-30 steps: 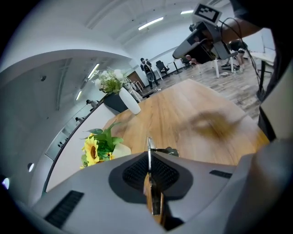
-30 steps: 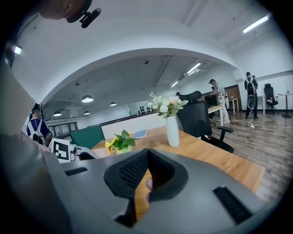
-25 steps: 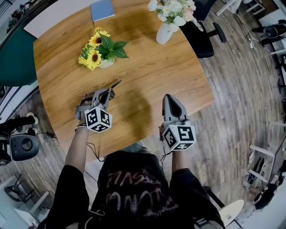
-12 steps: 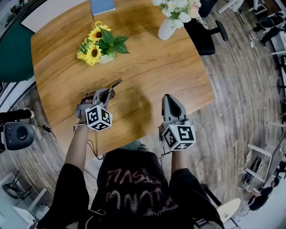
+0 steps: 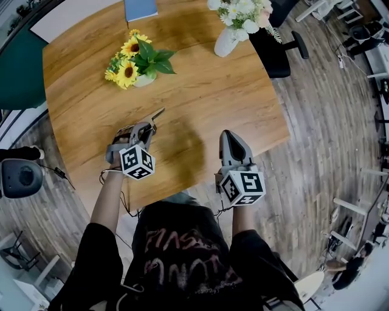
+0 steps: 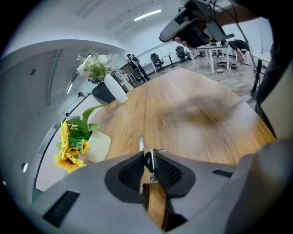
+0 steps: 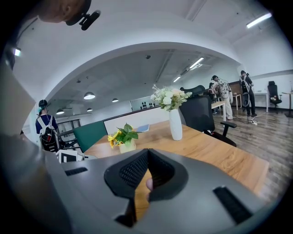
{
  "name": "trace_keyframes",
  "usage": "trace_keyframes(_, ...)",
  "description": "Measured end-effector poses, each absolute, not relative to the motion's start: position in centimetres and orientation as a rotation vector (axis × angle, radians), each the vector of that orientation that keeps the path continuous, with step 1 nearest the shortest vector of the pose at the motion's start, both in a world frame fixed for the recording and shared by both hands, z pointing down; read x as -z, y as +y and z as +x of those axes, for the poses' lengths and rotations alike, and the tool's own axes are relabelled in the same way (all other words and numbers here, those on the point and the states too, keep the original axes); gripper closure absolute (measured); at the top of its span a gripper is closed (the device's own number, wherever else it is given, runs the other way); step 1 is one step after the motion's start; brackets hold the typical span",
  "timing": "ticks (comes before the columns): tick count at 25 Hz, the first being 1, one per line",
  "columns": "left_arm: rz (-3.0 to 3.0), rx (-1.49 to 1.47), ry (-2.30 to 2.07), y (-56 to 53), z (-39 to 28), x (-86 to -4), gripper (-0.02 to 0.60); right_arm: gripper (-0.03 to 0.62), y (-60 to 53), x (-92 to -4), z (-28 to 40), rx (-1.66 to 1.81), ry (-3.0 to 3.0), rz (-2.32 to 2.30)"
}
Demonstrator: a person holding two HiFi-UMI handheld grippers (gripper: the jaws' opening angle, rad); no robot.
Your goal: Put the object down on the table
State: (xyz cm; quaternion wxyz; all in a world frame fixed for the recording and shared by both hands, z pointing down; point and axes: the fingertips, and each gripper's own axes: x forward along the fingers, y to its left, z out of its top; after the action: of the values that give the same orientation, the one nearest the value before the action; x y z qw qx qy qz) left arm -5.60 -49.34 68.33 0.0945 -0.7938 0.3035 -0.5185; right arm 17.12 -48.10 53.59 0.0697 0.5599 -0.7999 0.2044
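A thin metal tool (image 5: 157,114) sticks out of my left gripper (image 5: 148,126) over the wooden table (image 5: 206,91), pointing toward the far right. In the left gripper view the thin strip (image 6: 141,142) stands between the ribbed pads (image 6: 132,171). The jaws are opening, and a narrow gap shows beside the strip. My right gripper (image 5: 230,135) hovers at the table's near edge with its jaws together and nothing held. In the right gripper view (image 7: 146,157) its pads meet at the tip.
A pot of sunflowers (image 5: 135,64) stands on the table's left half, seen also in the left gripper view (image 6: 78,146). A white vase of pale flowers (image 5: 230,27) and a blue book (image 5: 140,9) are at the far edge. A black office chair (image 5: 276,48) stands beyond the right corner.
The left gripper has shifted slightly toward me with the tool still in its jaws. The right gripper has stayed put. The view has drifted a little.
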Motion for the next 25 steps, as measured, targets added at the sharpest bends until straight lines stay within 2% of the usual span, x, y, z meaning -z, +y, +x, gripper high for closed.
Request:
trace_keyframes(10, -2.369, 1.567, 0.939, -48.9, -5.4, -69.1, 0.485, 0.589, -47.7, -53.4, 17.9, -0.602, -2.402, 1.684)
trace_keyframes(18, -2.422, 1.623, 0.98, -48.2, -5.3, -69.7, 0.401, 0.589, -47.2, -53.2, 18.3, -0.599, -2.406, 1.686)
trace_keyframes(25, -2.54, 1.522, 1.182, -47.4, -6.0, -67.8, 0.394, 0.589, -46.6, -52.5, 18.3, -0.58, -2.429, 1.687)
